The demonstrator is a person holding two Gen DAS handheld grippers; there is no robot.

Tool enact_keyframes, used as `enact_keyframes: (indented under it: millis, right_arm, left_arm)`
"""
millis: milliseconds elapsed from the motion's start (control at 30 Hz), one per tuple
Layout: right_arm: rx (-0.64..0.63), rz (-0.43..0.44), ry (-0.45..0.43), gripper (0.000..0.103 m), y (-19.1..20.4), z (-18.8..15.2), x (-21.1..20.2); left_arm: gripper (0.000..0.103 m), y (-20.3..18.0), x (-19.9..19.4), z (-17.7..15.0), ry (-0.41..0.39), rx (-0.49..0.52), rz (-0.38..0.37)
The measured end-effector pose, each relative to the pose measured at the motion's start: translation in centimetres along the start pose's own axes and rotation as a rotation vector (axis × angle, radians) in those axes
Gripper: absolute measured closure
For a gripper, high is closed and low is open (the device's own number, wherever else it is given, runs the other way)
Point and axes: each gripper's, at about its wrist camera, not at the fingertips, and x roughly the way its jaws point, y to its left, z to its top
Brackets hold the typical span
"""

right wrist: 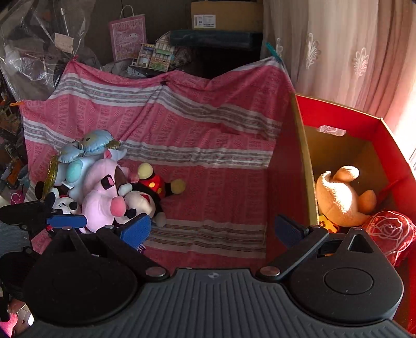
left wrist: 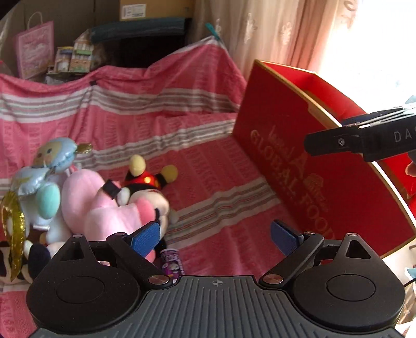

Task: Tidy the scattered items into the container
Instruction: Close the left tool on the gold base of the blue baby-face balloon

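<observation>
A pile of soft toys lies at the left on the pink striped cloth: a pink plush (left wrist: 109, 208) (right wrist: 104, 192), a Mickey plush (left wrist: 148, 182) (right wrist: 150, 192) and a blue foil balloon figure (left wrist: 49, 166) (right wrist: 85, 150). A red cardboard box (left wrist: 299, 145) (right wrist: 338, 114) stands at the right; an orange plush (right wrist: 343, 197) and a red rose-print item (right wrist: 390, 231) lie inside. My left gripper (left wrist: 215, 236) is open and empty above the cloth, just right of the pile. My right gripper (right wrist: 213, 231) is open and empty, beside the box's left wall. The right gripper also shows in the left wrist view (left wrist: 364, 140), over the box.
A small purple can (left wrist: 171, 262) lies by the left fingertip. The cloth (right wrist: 208, 145) drapes up over furniture behind. A pink paper bag (right wrist: 127, 33), a model house (right wrist: 156, 54) and a cardboard carton (right wrist: 223, 15) stand at the back. Curtains (right wrist: 338, 52) hang at the right.
</observation>
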Motion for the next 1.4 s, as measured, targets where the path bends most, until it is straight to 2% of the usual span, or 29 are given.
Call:
enact_keyframes:
  millis: [167,267,400,500,667,833,900,967,1000,1133,1233,1300,1333,1400]
  right_arm:
    - [-0.048,0.063,0.055,0.002,5.9,0.6,4.4]
    - [-0.044,0.104,0.077,0.002,8.8,1.2,6.9]
    - [-0.044,0.146,0.101,0.002,12.1,1.8,9.5]
    - [-0.045,0.161,0.126,0.002,14.1,2.1,11.4]
    - [-0.066,0.152,0.155,0.002,16.2,2.5,13.3]
    - [-0.073,0.134,0.167,0.002,16.7,3.2,14.0]
    - [-0.076,0.123,0.171,0.002,16.6,3.6,14.4]
    - [-0.079,0.121,0.176,0.002,16.4,3.9,14.8]
    - [-0.081,0.124,0.178,0.002,16.4,4.1,15.0]
    - [-0.095,0.146,0.186,0.002,16.6,5.4,16.2]
    - [-0.102,0.18,0.182,0.002,17.8,6.6,17.0]
    - [-0.105,0.233,0.183,0.002,18.8,7.1,17.5]
    - [-0.109,0.268,0.186,0.002,19.3,7.3,17.7]
    - [-0.141,0.327,0.197,0.002,20.6,7.4,18.2]
  left_arm:
    - [0.005,8.9,-2.7,-1.9,-0.035,-0.167,0.056]
    - [0.005,12.8,-4.1,-2.3,-0.068,-0.191,0.137]
    - [0.005,17.7,-4.0,-2.4,-0.071,-0.208,0.256]
    - [0.005,20.6,-3.3,-2.4,-0.057,-0.214,0.295]
    - [0.005,22.5,-1.2,-1.7,-0.042,-0.168,0.297]
    - [0.007,23.9,1.6,-1.2,-0.013,-0.165,0.293]
    - [0.019,24.1,2.4,-1.2,-0.005,-0.159,0.288]
    - [0.052,24.3,3.3,-1.4,0.031,-0.174,0.261]
    - [0.055,24.4,3.6,-1.7,0.047,-0.185,0.241]
    - [0.056,23.7,3.8,-2.6,0.051,-0.173,0.21]
    - [0.068,23.3,3.5,-2.9,0.037,-0.194,0.106]
    - [0.067,23.0,3.4,-3.2,0.026,-0.208,0.064]
    - [0.058,22.9,3.3,-3.3,0.021,-0.21,0.049]
    - [0.056,22.8,3.1,-3.8,0.01,-0.216,0.019]
